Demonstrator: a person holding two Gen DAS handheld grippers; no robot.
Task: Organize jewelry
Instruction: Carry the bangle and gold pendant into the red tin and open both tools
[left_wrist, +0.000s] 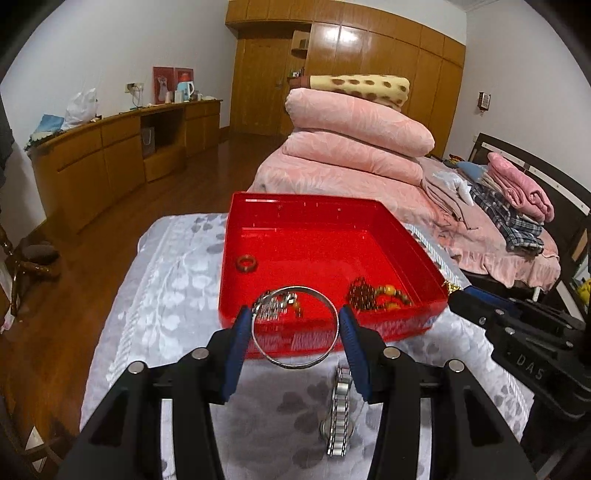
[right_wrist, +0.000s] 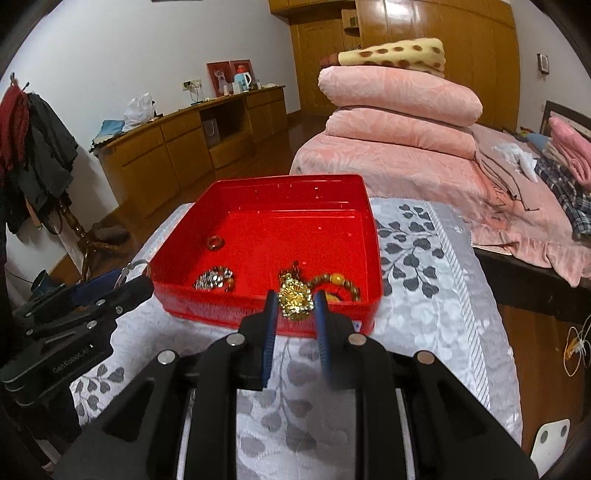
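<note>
Translucent red tray (left_wrist: 334, 236), silver bangle (left_wrist: 295, 360), gold pendant (right_wrist: 295, 301), grey leaf-patterned white cloth (right_wrist: 424, 266), blue-padded black tools

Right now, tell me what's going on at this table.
A person is sorting jewelry into a shallow red plastic tray with two handheld grippers. The left gripper holds a thin silver bangle at the tray's near edge; the right gripper grips a gold filigree ornament there too. A beaded bracelet and brown ring already lie inside. A silver link watch waits on the cloth.
</note>
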